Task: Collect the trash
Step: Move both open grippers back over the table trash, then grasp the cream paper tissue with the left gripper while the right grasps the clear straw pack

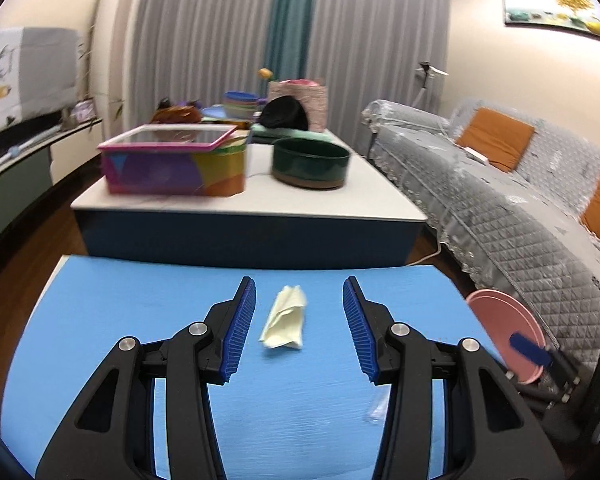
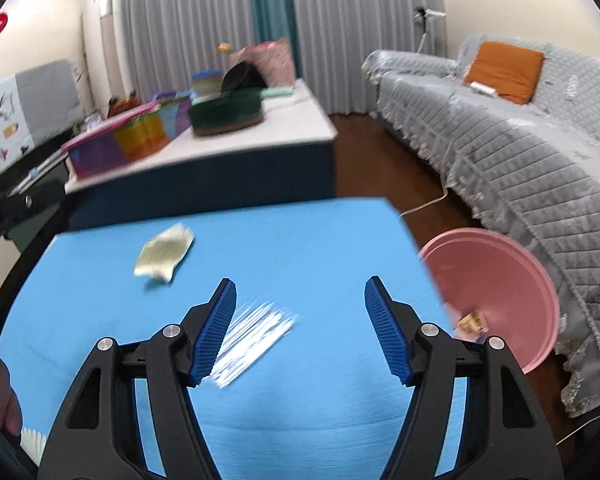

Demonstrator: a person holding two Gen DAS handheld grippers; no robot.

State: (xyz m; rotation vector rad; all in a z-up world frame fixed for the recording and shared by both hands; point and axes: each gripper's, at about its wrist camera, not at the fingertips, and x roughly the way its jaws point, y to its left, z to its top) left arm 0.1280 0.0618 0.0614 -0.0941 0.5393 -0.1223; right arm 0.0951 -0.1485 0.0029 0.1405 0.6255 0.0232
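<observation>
A crumpled pale yellow paper point(image 1: 283, 318) lies on the blue tabletop point(image 1: 120, 320). In the left wrist view it sits between the open fingers of my left gripper point(image 1: 299, 282), and neither pad touches it. A clear plastic wrapper point(image 1: 376, 410) lies by the right finger. In the right wrist view my right gripper point(image 2: 301, 281) stands open over the blue tabletop point(image 2: 320, 236). The blurred clear wrapper point(image 2: 254, 340) lies just beside its left finger point(image 2: 212, 332), while the yellow paper point(image 2: 164, 256) lies farther off to the left. Nothing is gripped.
A pink basin point(image 2: 496, 280) stands off the table's right edge, with a small brown scrap point(image 2: 472, 322) in it. A low white table point(image 1: 236, 208) beyond holds a colourful box point(image 1: 172, 164) and a green bowl point(image 1: 310, 162). A grey-covered sofa point(image 1: 500, 200) runs along the right.
</observation>
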